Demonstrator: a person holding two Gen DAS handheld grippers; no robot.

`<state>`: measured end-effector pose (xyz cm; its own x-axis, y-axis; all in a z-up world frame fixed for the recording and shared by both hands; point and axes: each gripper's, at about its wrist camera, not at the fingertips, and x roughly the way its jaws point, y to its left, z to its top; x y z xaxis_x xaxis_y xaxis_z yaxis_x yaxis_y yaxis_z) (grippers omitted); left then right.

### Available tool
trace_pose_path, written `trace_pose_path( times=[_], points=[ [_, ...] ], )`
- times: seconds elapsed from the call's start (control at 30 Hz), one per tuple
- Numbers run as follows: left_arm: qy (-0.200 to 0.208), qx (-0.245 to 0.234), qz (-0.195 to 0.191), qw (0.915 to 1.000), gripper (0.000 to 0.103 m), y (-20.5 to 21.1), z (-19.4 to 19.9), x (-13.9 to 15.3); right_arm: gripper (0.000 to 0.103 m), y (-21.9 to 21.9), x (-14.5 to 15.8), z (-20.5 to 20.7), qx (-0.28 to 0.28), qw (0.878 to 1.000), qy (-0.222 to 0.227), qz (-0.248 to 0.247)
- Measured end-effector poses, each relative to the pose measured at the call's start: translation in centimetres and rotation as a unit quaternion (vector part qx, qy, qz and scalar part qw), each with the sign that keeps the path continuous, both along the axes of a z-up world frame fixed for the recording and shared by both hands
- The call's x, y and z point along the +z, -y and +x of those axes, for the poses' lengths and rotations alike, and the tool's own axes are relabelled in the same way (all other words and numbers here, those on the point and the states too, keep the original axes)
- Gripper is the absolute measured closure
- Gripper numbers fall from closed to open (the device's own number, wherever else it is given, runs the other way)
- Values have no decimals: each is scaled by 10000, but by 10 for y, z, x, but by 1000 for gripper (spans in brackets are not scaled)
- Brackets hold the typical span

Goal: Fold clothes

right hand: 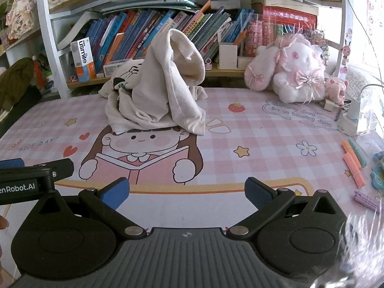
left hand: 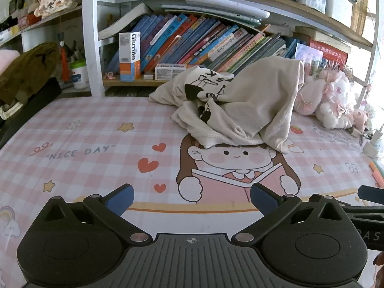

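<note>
Both spread wide, empty: left gripper (left hand: 192, 198), right gripper (right hand: 187, 190), well short of crumpled shirt (right hand: 158, 91). Risked pinching several bunched layers together.

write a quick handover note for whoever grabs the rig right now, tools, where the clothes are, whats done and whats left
Left tool: open, holding nothing, hovering over the near edge of the pink checked mat.
Right tool: open, holding nothing, level with the left one over the same near edge.
Clothes: one cream garment with a black print, heaped in a crumpled pile at the far side of the mat, in front of the bookshelf; a pink plush rabbit sits to its right.
Done: nothing folded yet.
Left: probably reach in, spread the garment flat on the mat, then fold it.
</note>
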<state>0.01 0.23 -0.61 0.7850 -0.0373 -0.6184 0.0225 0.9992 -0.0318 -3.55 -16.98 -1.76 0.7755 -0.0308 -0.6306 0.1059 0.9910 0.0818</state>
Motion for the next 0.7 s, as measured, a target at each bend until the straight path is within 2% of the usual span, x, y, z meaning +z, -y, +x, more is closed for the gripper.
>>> trace_pose_path(
  times=[0.7],
  points=[
    [-19,12,-6,10000,0,0,0,2,0,-1,0,1,22,10000,-22,12]
  ],
)
